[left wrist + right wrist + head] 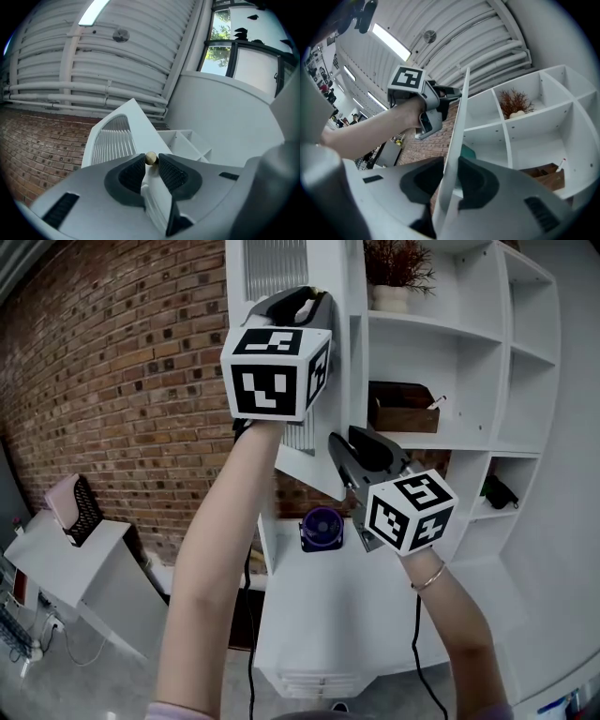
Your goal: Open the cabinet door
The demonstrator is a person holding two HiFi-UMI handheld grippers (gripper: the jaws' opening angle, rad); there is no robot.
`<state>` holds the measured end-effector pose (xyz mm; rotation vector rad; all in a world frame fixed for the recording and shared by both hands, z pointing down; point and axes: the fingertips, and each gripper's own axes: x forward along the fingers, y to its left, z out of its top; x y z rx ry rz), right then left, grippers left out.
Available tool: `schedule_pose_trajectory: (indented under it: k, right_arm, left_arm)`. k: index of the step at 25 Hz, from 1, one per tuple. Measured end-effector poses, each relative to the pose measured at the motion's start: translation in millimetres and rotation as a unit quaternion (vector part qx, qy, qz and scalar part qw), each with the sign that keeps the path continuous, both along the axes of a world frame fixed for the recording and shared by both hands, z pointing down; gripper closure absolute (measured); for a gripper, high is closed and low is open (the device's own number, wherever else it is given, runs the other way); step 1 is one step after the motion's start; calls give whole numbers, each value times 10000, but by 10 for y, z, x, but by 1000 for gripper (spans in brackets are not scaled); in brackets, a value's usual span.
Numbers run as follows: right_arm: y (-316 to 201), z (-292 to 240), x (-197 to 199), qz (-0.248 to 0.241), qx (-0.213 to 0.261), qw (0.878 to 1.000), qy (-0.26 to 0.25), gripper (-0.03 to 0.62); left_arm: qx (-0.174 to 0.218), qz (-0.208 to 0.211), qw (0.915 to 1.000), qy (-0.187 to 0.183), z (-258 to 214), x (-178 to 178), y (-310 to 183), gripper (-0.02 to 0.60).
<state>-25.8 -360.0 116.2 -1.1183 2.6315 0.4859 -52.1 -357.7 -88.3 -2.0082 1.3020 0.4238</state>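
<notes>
**A:** Biggest risk at that point?

**B:** The left tool (150,164). Its jaws were narrow and closed on the small brass knob (151,158) with just the tips. The knob was round, smooth and tiny. My read: any pull off-axis would have popped it out.

**A:** And the right?

**B:** The right tool (451,164) was pinched onto the bare edge of the door (457,117), one pad on each face. It's a thin painted panel with nothing to hook on, so I'd expect it could slide along the edge.

**A:** So two grips on one hinged panel.

**B:** Yes. If the hands didn't follow the same arc, I'd guess the door would twist at the hinges or one grip would let go. The ribbed insert (110,140) sat just beside the knob, so a slip there was the ugly case.

**A:** Where was the door relative to the tools?

**B:** It stood partly swung out from the white shelves (422,329). The left tool was high up at the knob on the door's frame. The right tool was lower, straddling the edge near the bottom corner. From the right gripper view, the left tool sat on the far face of the door.

**A:** Anything in the swing path?

**B:** Nothing close. A purple gadget (322,528) sat on the counter (319,615), lower than the door's bottom corner. The wooden box (405,413) and plant (398,263) were inside the shelves. The brick wall (112,381) was well off to the left.
</notes>
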Motion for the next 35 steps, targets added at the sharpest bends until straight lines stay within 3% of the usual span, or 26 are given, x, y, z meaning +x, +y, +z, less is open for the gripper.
schedule_pose_trajectory:
  k: [5,17,35]
  right_arm:
    - [168,-4,-151,-41,52,10000,13,511]
    - [480,-11,-471,-363,146,9992,-26,513]
    - [807,0,-1039,-679,387,9969,56,502]
  left_arm:
    - [-34,225,9997,42,-9,-170,148,491]
    - [4,207,9997,101,-17,-513,412,485]
    - [123,-331,9994,-17,-8,-1075,719,500]
